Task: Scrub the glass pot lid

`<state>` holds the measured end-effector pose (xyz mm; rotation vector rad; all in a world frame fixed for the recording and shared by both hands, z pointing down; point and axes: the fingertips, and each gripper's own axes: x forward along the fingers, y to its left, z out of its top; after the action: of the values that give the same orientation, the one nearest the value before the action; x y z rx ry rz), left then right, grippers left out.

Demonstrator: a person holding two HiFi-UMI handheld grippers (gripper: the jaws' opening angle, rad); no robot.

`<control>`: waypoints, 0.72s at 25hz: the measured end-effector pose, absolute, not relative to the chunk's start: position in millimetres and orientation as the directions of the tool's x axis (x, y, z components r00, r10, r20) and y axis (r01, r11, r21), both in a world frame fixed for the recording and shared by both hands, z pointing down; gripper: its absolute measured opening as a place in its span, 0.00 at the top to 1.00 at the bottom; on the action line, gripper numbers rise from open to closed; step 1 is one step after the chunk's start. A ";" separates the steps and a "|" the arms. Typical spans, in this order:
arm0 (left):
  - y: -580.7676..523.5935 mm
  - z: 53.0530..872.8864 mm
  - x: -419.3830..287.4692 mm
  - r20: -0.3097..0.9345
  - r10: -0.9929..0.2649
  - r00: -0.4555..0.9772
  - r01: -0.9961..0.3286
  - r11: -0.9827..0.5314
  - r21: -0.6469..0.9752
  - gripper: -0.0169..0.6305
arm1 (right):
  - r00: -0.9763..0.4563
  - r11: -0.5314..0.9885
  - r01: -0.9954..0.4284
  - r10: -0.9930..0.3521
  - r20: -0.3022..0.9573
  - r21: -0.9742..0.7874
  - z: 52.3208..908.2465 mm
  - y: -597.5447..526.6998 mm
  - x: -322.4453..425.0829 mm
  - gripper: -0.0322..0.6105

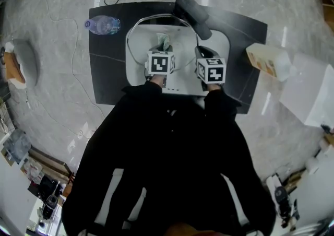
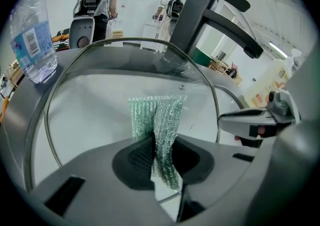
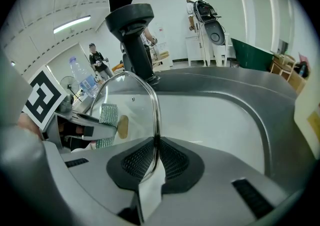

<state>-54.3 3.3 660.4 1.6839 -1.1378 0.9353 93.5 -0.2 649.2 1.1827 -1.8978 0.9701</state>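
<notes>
I have two grippers over the one sink, and both are loaded. The left gripper has its jaws pinched tight on a single green scrubber, whose free end sticks out past the fingertips toward the glass; I cannot tell if it actually touches. The right gripper has its jaws closed on the metal rim of the one lid, seen edge-on between the pads. The lid stands up on its edge in the sink, just in front of the one dark faucet, with the left gripper facing its broad glass face and the right gripper at its right edge. On the dark counter I count one bottle to the left of the sink and one carton to the right. Two people stand far back in the room in the left gripper view.
</notes>
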 end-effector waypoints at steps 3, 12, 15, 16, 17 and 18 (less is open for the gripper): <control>2.4 661.9 -54.1 0.911 -0.294 0.290 -0.953 -0.178 0.246 0.86 | -0.350 0.313 -0.921 -0.404 0.845 -0.233 649.3 -0.3 92.4 0.89; 7.8 659.9 -24.0 0.896 -0.258 0.362 -0.926 -0.205 0.316 0.86 | -0.342 0.308 -0.924 -0.404 0.848 -0.226 647.8 -0.7 95.3 0.89; 8.0 659.7 -16.3 0.894 -0.252 0.370 -0.920 -0.232 0.315 0.86 | -0.344 0.306 -0.924 -0.405 0.847 -0.229 648.6 -0.5 94.8 0.89; 7.9 659.3 -13.4 0.891 -0.251 0.380 -0.915 -0.242 0.322 0.86 | -0.346 0.306 -0.923 -0.404 0.846 -0.232 648.8 -0.6 94.3 0.89; 7.9 658.9 -10.1 0.886 -0.248 0.391 -0.909 -0.253 0.330 0.86 | -0.351 0.308 -0.922 -0.402 0.846 -0.236 648.8 -0.6 93.7 0.89; 8.2 658.5 -7.0 0.884 -0.243 0.400 -0.904 -0.265 0.336 0.86 | -0.359 0.311 -0.919 -0.400 0.843 -0.243 648.2 -0.8 92.6 0.89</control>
<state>-7.0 8.2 658.5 1.7445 -1.0056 0.9081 92.6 -0.8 648.2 1.1685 -1.9042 0.9792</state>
